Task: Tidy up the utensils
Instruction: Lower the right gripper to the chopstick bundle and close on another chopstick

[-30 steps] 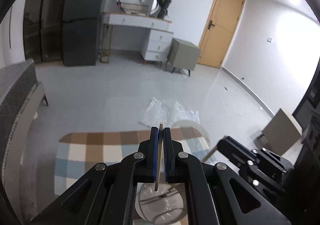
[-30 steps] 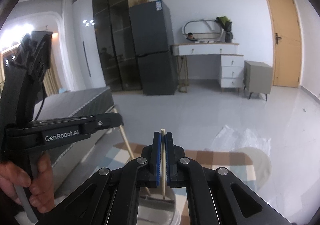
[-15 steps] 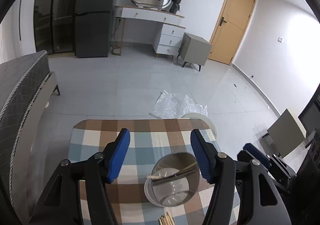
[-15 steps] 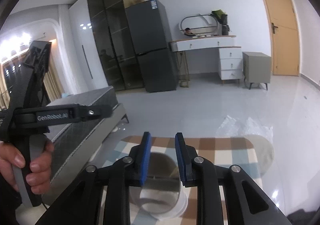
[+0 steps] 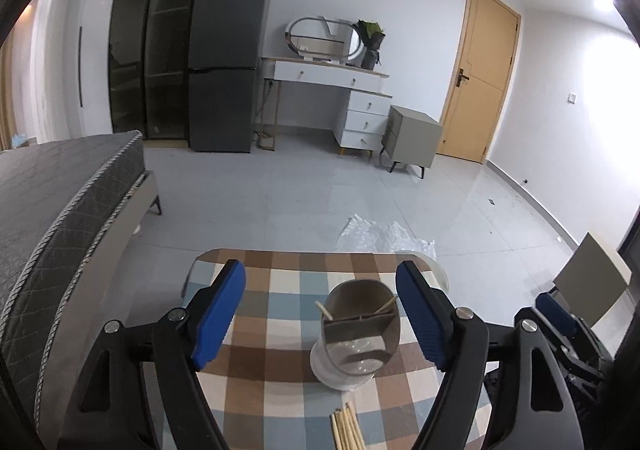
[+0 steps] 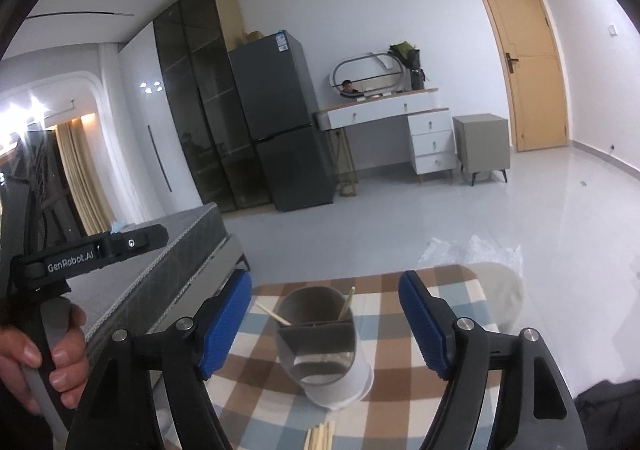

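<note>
A grey utensil holder (image 5: 358,334) with a divider stands on a white base on the checked tablecloth (image 5: 280,302). Two wooden chopsticks (image 5: 325,310) lean inside it, one to each side. It also shows in the right wrist view (image 6: 320,338). More chopsticks (image 5: 347,430) lie loose on the cloth near the front edge, seen too in the right wrist view (image 6: 320,436). My left gripper (image 5: 320,310) is open and empty, above and behind the holder. My right gripper (image 6: 325,324) is open and empty, also framing the holder.
A grey bed (image 5: 48,202) stands left of the table. Crumpled plastic wrap (image 5: 380,234) lies on the floor beyond the table. A fridge (image 5: 228,62), white desk (image 5: 332,82) and wooden door (image 5: 480,82) line the far wall. The left gripper's handle (image 6: 80,254) shows at the left.
Both grippers were shut on a chopstick each a second ago. They opened, the chopsticks dropped into the holder, and both grippers pulled back and up.
</note>
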`<move>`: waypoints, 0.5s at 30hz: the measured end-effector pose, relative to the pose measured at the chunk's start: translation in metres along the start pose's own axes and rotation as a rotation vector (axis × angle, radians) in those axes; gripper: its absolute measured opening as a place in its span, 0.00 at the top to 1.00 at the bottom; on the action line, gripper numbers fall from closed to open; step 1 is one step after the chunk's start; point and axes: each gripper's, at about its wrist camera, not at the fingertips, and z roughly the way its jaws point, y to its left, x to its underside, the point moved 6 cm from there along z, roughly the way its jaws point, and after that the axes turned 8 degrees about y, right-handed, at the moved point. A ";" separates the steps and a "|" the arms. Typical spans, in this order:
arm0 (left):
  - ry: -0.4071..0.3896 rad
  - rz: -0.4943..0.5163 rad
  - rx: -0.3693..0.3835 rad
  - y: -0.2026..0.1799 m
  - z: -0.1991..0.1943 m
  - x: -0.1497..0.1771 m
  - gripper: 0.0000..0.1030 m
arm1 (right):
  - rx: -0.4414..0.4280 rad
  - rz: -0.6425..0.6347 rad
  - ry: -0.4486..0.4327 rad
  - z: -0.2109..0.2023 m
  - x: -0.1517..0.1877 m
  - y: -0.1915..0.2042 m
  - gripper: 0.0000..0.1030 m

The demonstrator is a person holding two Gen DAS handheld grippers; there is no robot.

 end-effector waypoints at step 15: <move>-0.038 0.004 -0.054 0.008 -0.004 0.052 0.17 | 0.040 -0.030 -0.008 -0.023 0.046 0.014 0.14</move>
